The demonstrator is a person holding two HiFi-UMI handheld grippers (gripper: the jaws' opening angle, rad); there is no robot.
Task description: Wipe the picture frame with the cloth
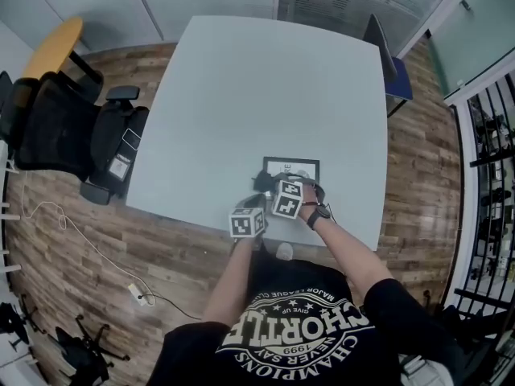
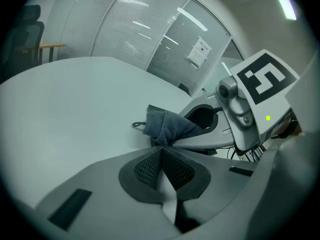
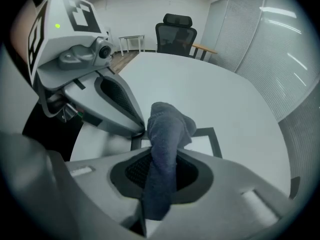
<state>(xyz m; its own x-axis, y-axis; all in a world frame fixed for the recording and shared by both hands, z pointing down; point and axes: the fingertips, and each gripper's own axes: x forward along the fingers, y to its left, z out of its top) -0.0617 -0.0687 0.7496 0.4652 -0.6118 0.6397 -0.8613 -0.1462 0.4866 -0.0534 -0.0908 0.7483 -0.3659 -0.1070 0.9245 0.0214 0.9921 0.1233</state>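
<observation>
The right gripper [image 3: 161,170] is clamped on the cloth [image 3: 168,126], which hangs bunched just over the picture frame [image 3: 214,138] lying flat on the table [image 1: 265,87]. The left gripper [image 2: 162,160], its jaws together on nothing, sits at the frame's corner. The wipe seems only starting. Next, the cloth needs pressing down and sweeping across the frame.

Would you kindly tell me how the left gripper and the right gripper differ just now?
The right gripper is shut on the cloth; the left gripper is shut with nothing showing between its jaws. The right gripper reaches over the picture frame; the left gripper sits nearer the edge of the table. Both are shut and close together.
</observation>
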